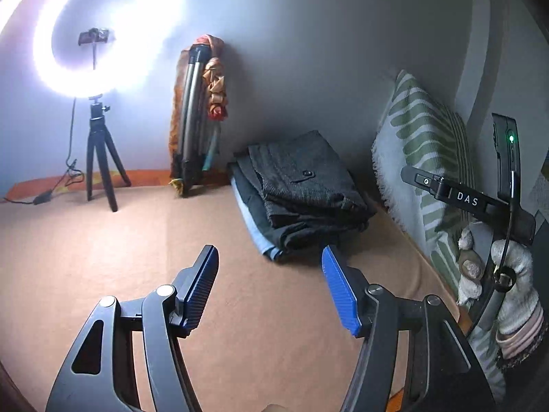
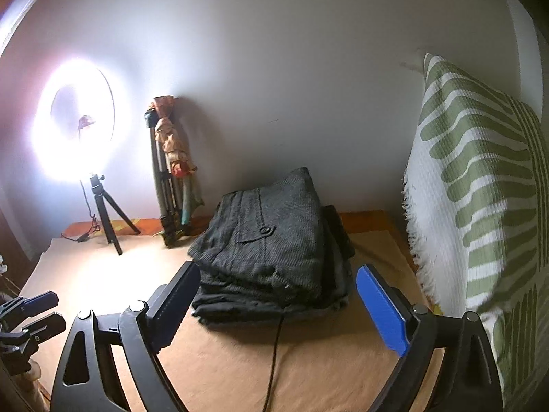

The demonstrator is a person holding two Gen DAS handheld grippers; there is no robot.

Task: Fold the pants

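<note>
Far left you've got the glaring white ring light on its small black tripod (image 1: 99, 158), then a folded silver tripod draped w/ orange patterned cloth (image 1: 197, 116) leaning on the wall; neither matters for the job. Your left gripper (image 1: 271, 286) hangs over bare peach-tan bedsheet (image 1: 103, 257), blue pads spread wide, nothing between them. Right of centre sits the stack of folded dark grey woven pants (image 2: 271, 240), resting on the sheet close to the wall; top pair shows its buttoned back pocket face-up. In the left view a pale blue garment edge peeks out at the bottom of the pile. Your right gripper (image 2: 278, 300) is just short of the stack's near edge, jaws also wide apart and empty, so I'd judge you're at pickup, no fold begun. Next move prob calls for closing the right pads on the top pair only, w/o dragging lower layers. Stack's long axis runs from near you toward the wall; which end is waistband I can't tell. Far right, the green-and-white striped fringed pillow (image 2: 480, 185) stands against the wall, close beside the pile.
</note>
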